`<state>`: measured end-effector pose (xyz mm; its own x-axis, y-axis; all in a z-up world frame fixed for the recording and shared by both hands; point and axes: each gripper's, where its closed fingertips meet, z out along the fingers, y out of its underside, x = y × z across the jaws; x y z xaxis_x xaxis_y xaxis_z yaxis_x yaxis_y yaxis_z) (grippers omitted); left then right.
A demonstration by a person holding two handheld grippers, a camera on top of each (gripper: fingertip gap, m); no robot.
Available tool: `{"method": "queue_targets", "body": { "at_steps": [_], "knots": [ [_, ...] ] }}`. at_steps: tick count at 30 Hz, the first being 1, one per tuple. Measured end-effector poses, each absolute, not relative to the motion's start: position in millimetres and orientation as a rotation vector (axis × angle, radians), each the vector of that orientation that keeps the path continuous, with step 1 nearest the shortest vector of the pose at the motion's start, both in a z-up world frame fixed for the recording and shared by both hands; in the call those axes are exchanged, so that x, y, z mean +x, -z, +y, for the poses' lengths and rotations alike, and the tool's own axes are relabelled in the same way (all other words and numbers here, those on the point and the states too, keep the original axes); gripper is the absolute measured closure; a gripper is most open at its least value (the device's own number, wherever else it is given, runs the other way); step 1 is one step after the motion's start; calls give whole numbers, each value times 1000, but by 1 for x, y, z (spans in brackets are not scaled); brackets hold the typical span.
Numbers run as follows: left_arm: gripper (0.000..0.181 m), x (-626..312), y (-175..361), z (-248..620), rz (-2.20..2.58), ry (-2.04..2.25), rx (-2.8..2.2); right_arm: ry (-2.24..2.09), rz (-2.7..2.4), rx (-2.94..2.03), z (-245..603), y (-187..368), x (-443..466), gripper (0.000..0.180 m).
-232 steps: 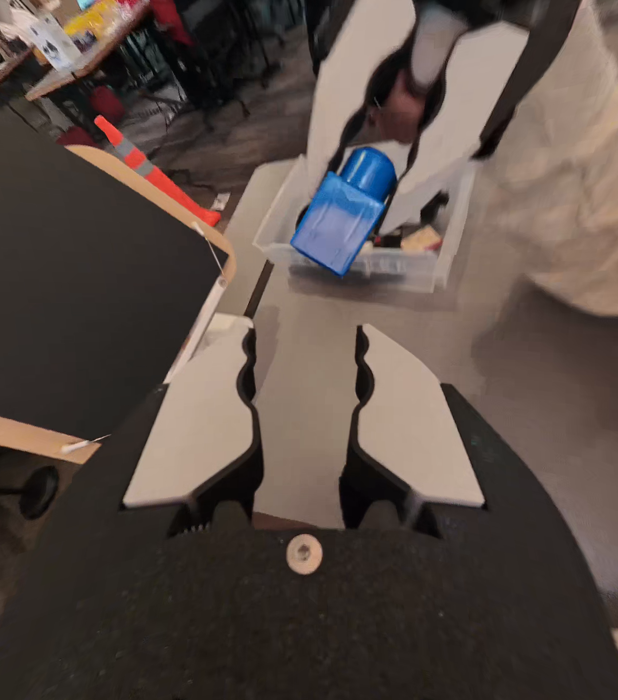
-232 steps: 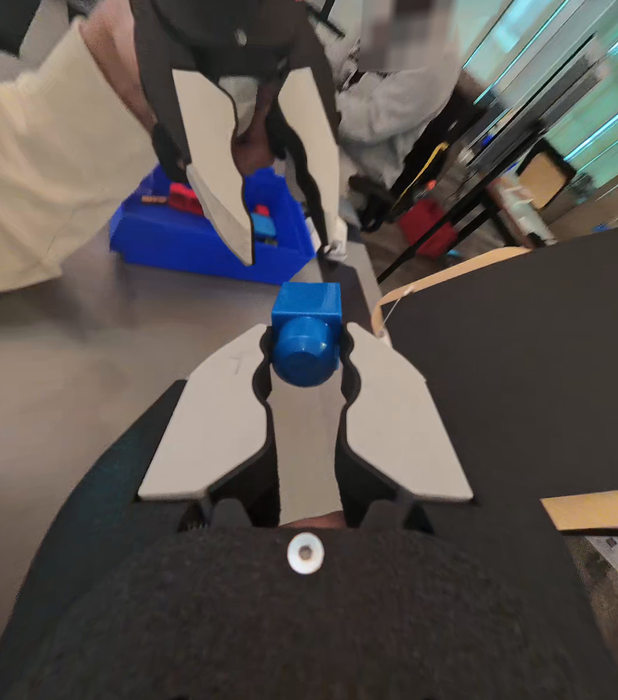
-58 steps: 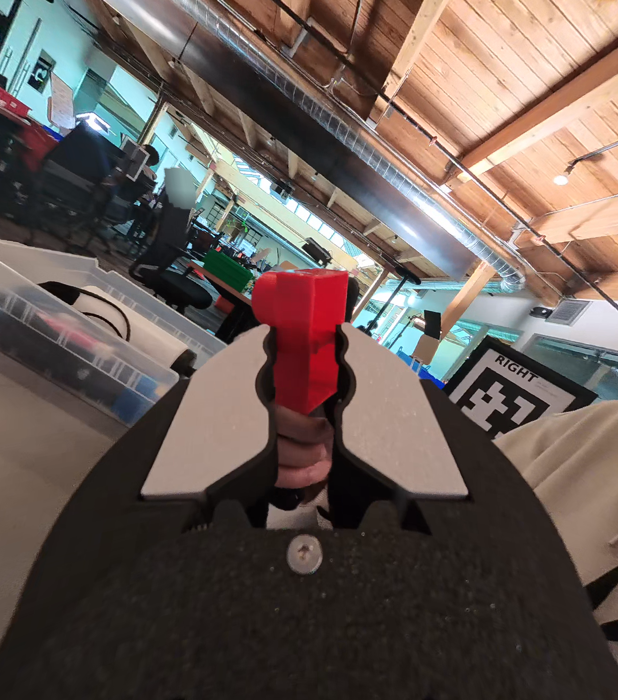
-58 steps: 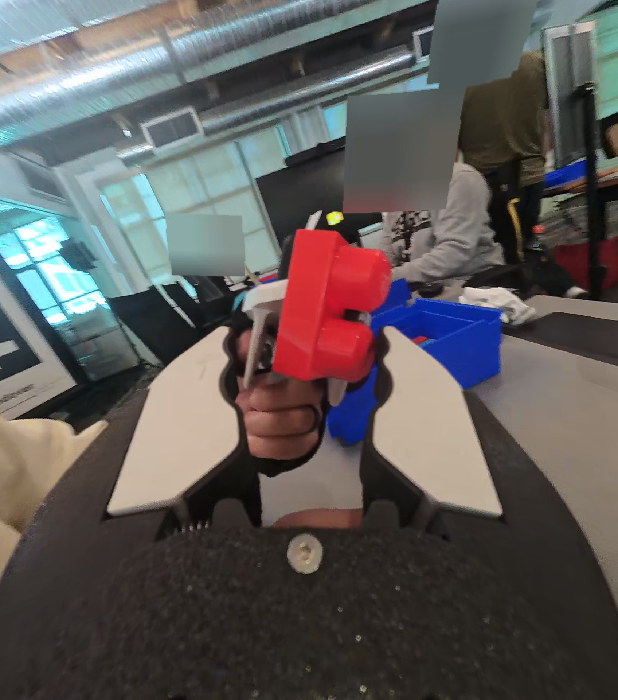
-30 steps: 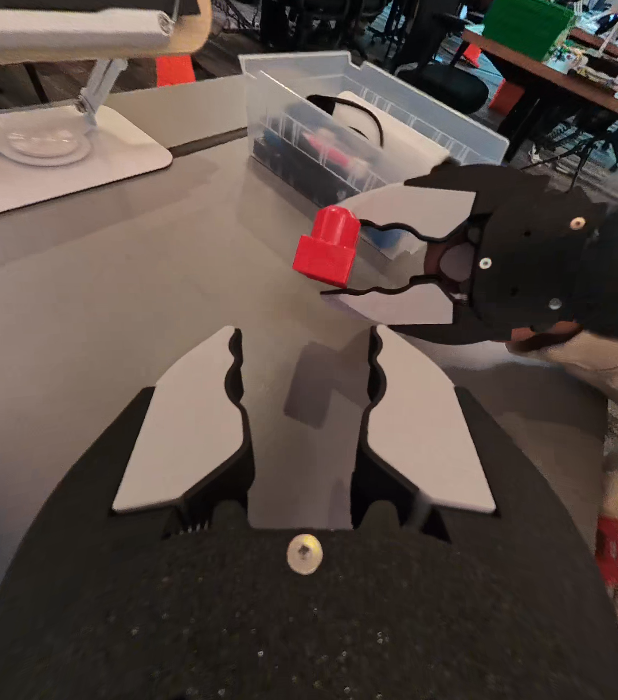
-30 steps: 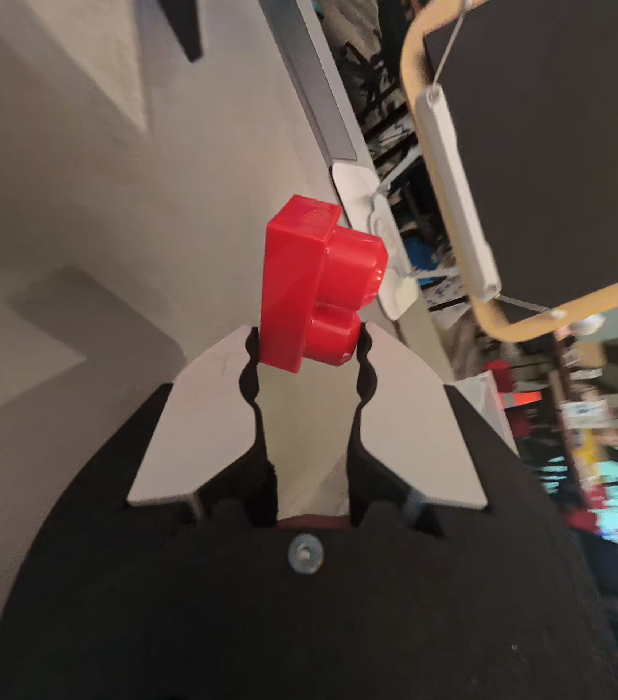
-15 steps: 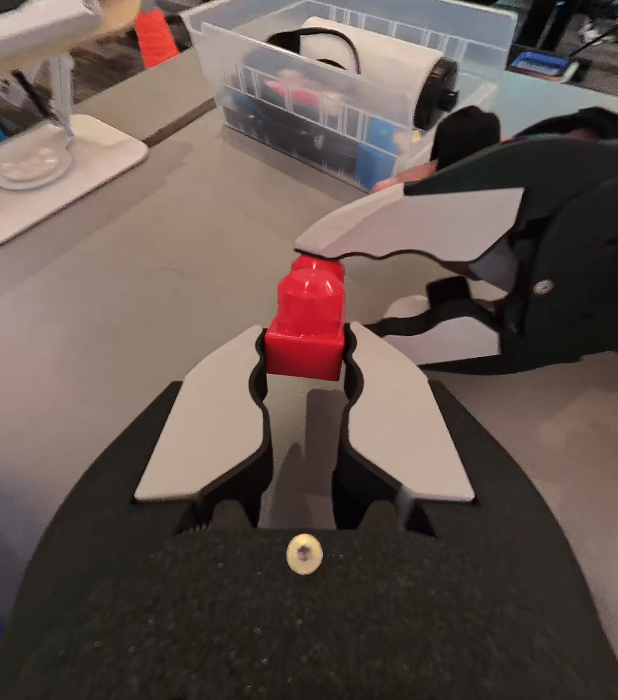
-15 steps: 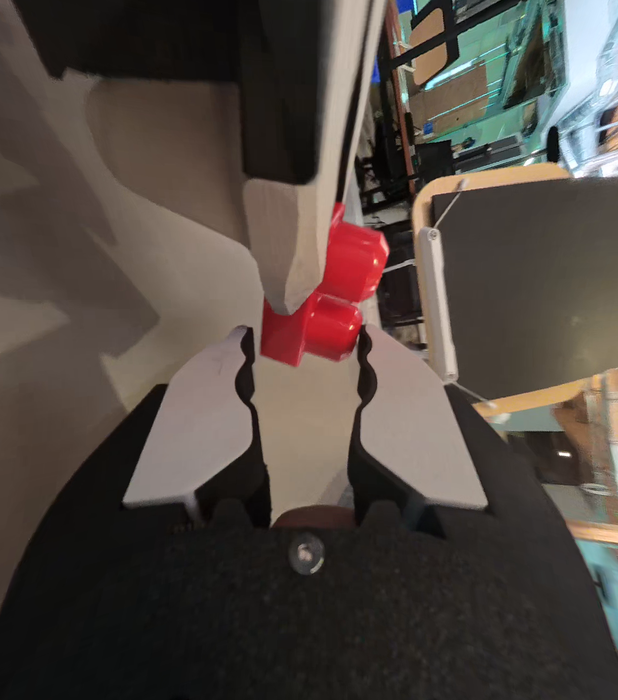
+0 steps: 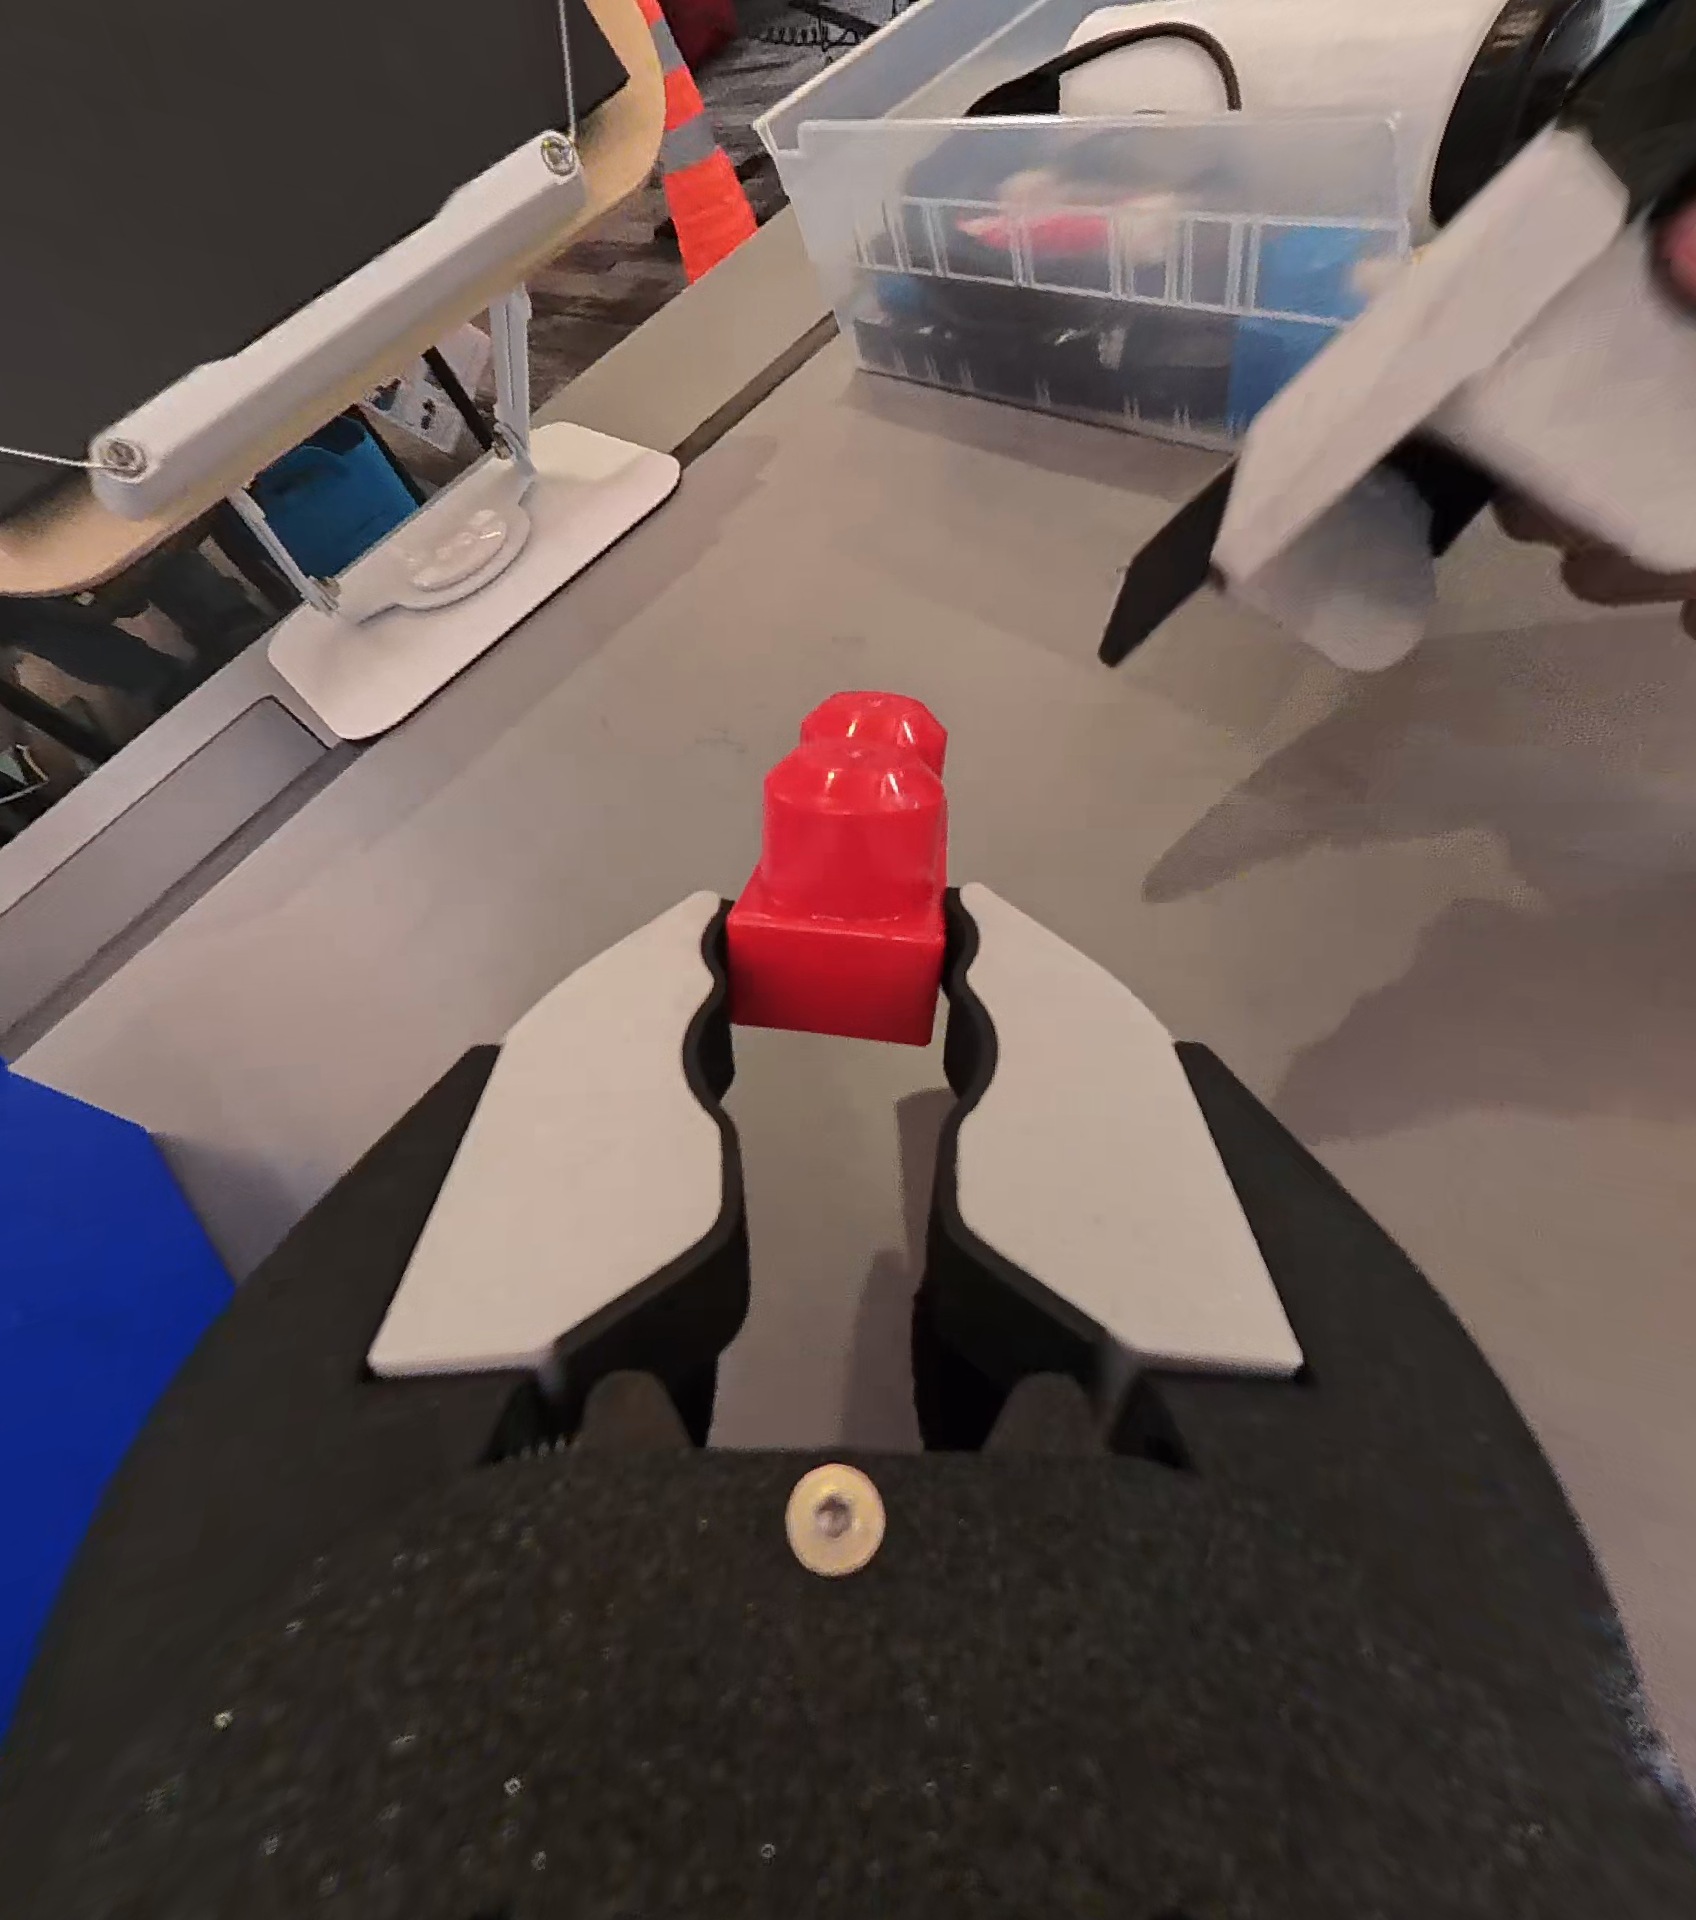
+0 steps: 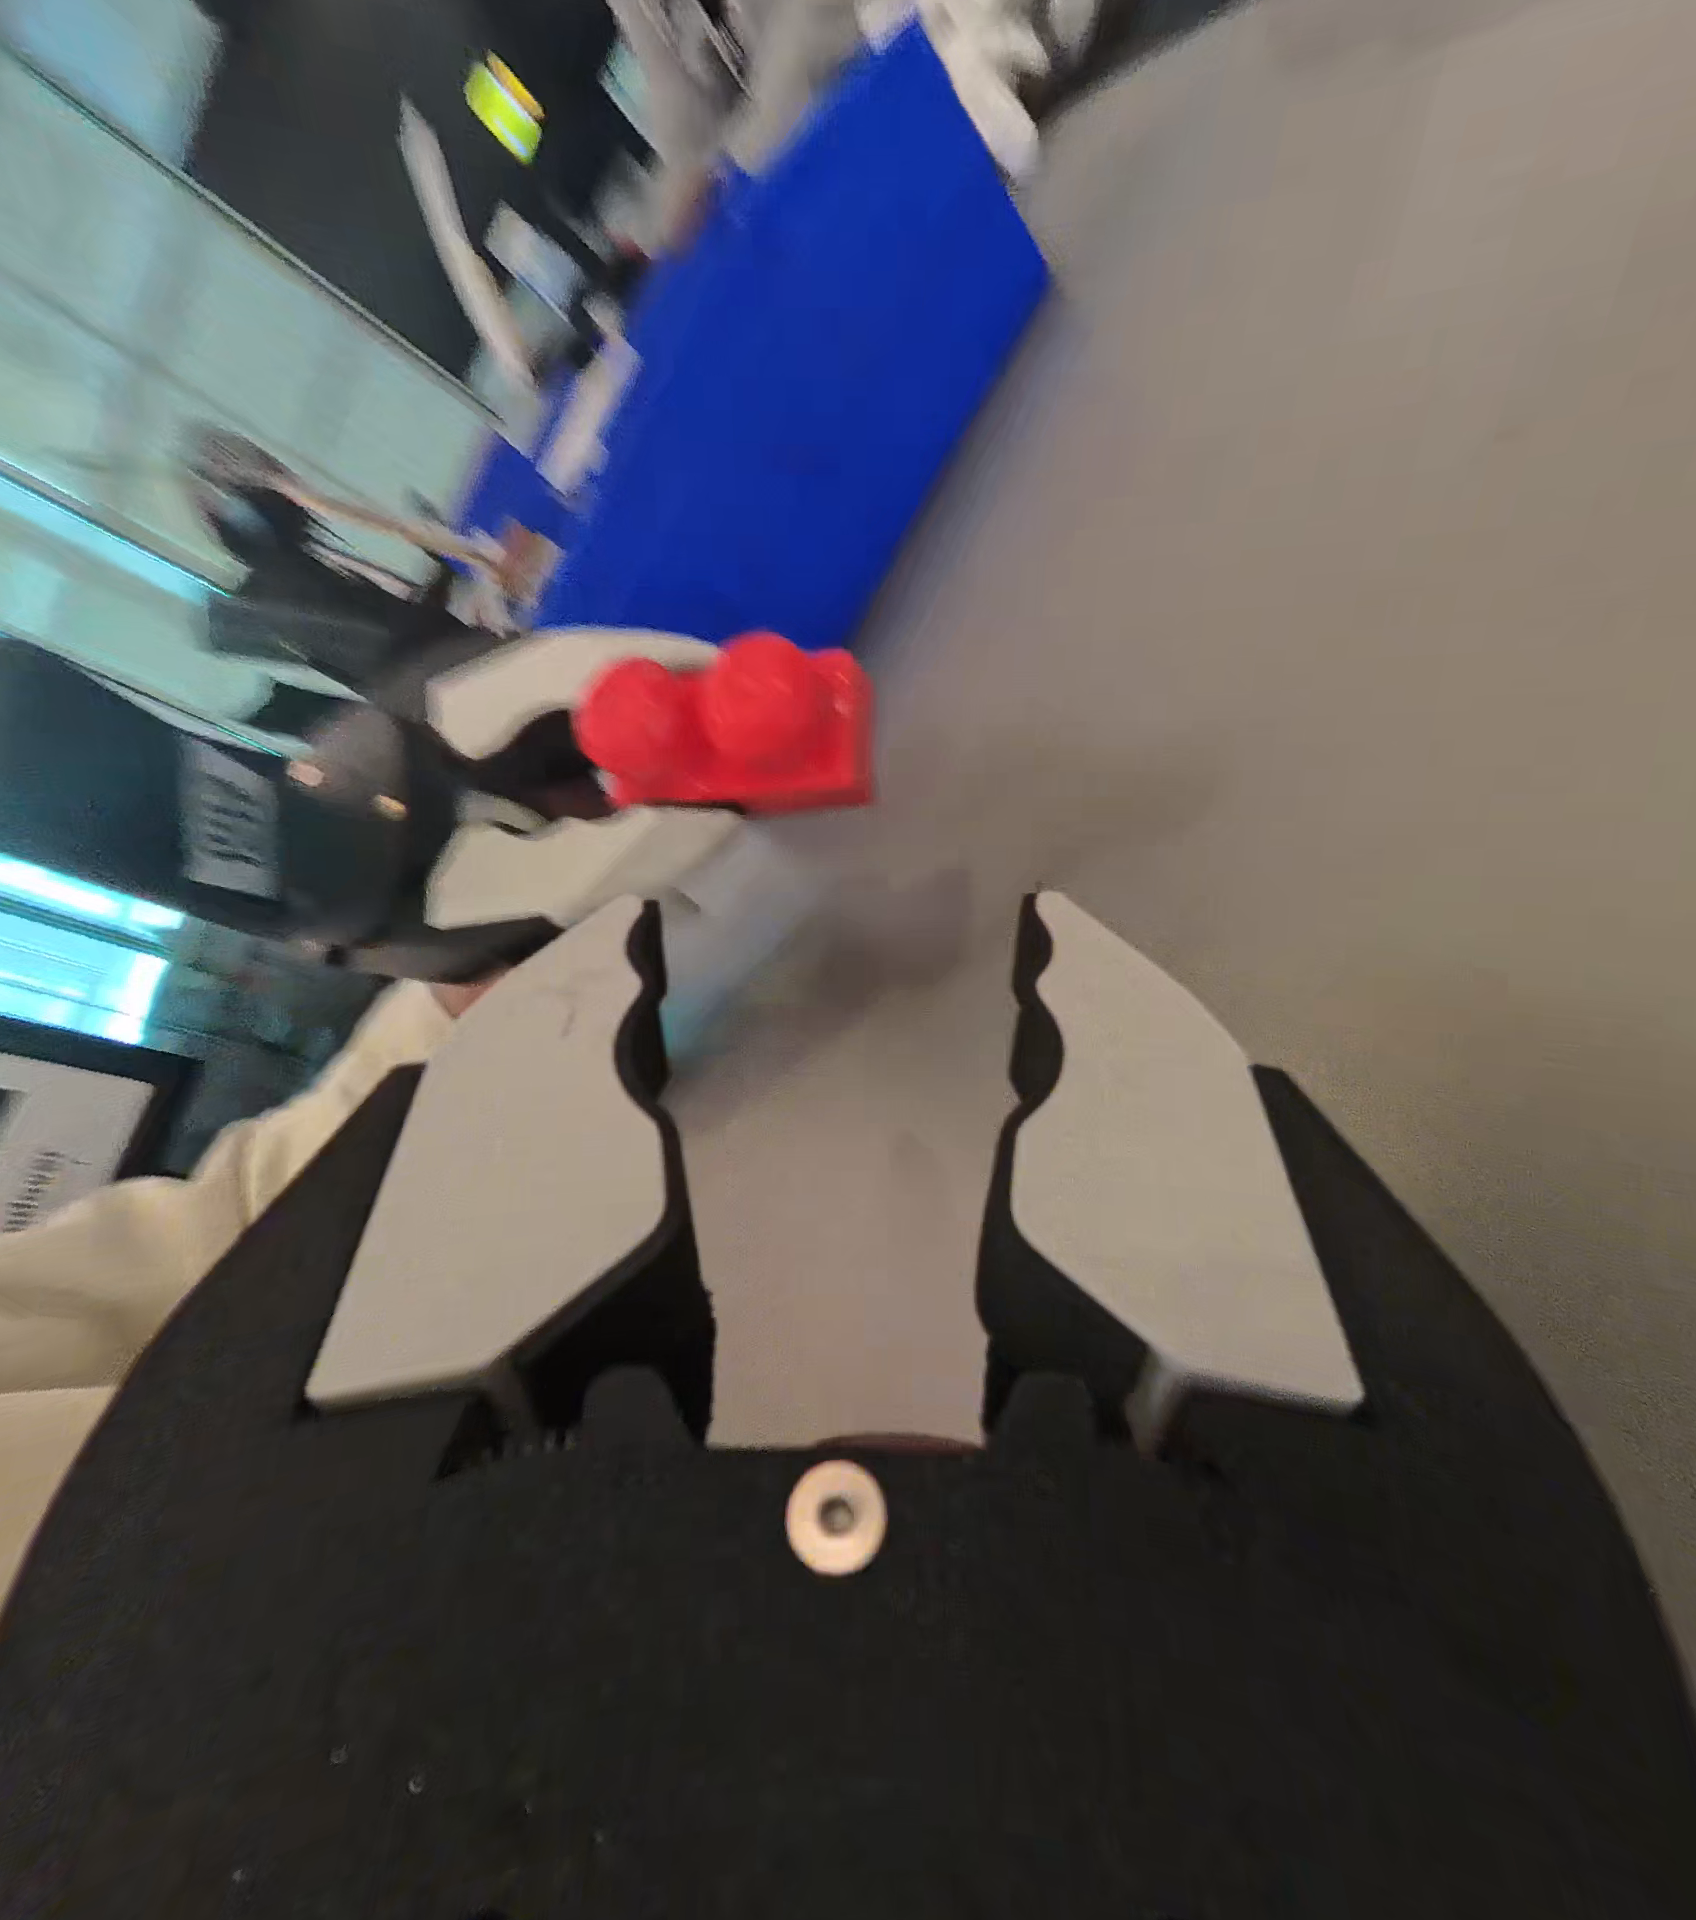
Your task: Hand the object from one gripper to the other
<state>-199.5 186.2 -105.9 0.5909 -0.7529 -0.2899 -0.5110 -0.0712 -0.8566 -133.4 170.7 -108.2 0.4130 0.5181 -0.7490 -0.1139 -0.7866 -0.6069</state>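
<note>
A red two-stud brick [image 9: 839, 904] sits between my left gripper's [image 9: 836, 940] fingertips, studs up, held above the grey table [image 9: 1343, 1091]. My left gripper is shut on its base. My right gripper [image 10: 839, 940] is open and empty. In the left wrist view it shows at the upper right [image 9: 1426, 416], drawn away from the brick. In the right wrist view, which is blurred, the left gripper [image 10: 574, 790] holds the red brick [image 10: 735, 727] ahead and to the left of my right fingertips.
A clear plastic bin [image 9: 1114, 239] with mixed parts stands at the back of the table. A blue bin [image 9: 2, 1351] is at the left, also in the right wrist view [image 10: 782, 416]. A white stand [image 9: 470, 561] carries a dark board [image 9: 148, 187] at the far left.
My right gripper has opened, let go of the red brick and pulled back to the right. My left gripper keeps the brick and has swung a little left.
</note>
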Motion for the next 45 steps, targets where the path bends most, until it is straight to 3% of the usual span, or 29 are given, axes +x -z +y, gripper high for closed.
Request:
{"method": "queue_targets", "body": {
  "at_steps": [4, 13, 16, 19, 23, 28, 32, 39, 43, 45],
  "knots": [
    [144, -198, 109, 185, 1072, 229, -1715, -1054, -531, -2036, 175, 112, -139, 104],
    [144, -185, 106, 170, 1273, -193, -1441, -937, -642, -1940, 161, 103, -178, 87],
    [144, -178, 108, 163, 1322, -303, -1371, -967, -650, -1967, 159, 110, -177, 113],
    [144, -173, 114, 159, 1330, -304, -1390, -1019, -679, -2027, 155, 117, -172, 113],
    [143, -169, 111, 151, 1268, -93, -1494, -739, -726, -1966, 174, 114, -144, 113],
    [142, -166, 103, 150, 1002, 541, -1806, -116, -990, -1663, 184, 94, -116, 114],
    [137, -166, 86, 145, 834, 1000, -1909, 7, -1099, -1523, 172, 93, -133, 113],
    [117, -161, 106, 137, 856, 1065, -2030, 115, -1176, -1414, 157, 94, -160, 113],
    [135, -161, 111, 138, 839, 1077, -2034, 242, -1225, -1365, 154, 96, -167, 113],
    [137, -161, 112, 138, 842, 1087, -2047, 275, -1232, -1363, 154, 99, -169, 113]
  ]
}}
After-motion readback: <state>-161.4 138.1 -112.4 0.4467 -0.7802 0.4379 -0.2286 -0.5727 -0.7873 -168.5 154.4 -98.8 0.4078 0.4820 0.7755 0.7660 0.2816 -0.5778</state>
